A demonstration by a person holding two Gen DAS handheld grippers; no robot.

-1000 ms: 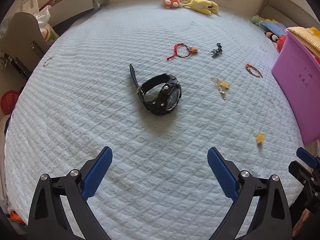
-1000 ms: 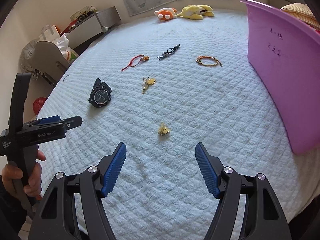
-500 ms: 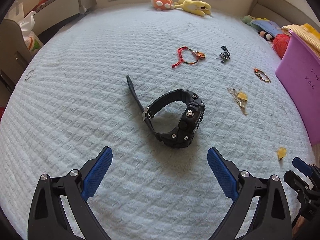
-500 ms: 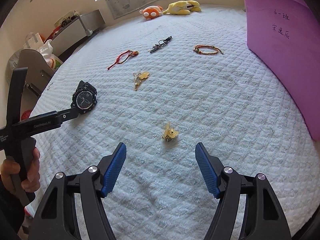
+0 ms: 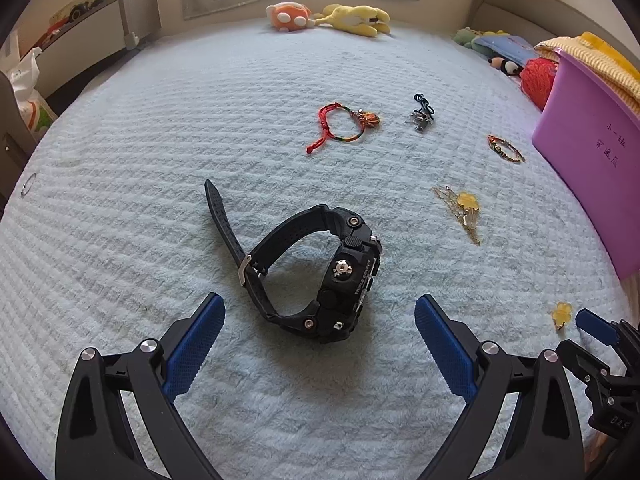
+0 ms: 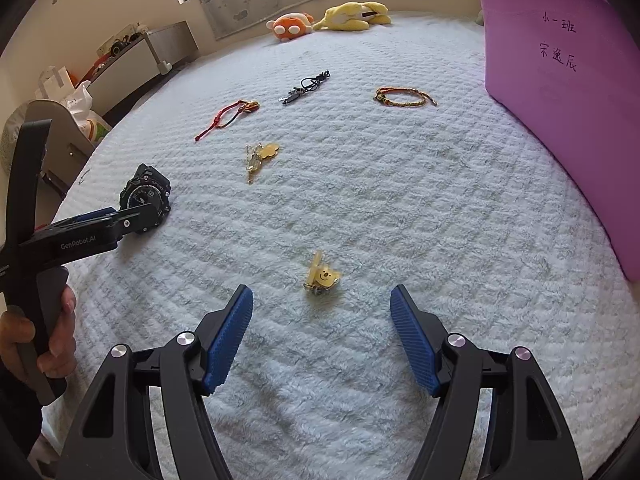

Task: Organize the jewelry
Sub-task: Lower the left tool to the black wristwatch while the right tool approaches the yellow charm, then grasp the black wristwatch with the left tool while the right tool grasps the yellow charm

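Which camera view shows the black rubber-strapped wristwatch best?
The left wrist view: the black rubber-strapped wristwatch lies close and unobstructed on its side, strap and buckle visible. The right wrist view shows it small, dial facing the camera, partly hidden by the left gripper.

On the pale quilted bed (image 5: 160, 160), the black chunky wristwatch (image 5: 320, 276) lies just ahead of the left gripper (image 5: 320, 344), the red cord bracelet (image 5: 340, 126) beyond it, the yellow flower chain (image 5: 464, 208) to its right, and the purple plastic tub (image 5: 588, 168) farther right.
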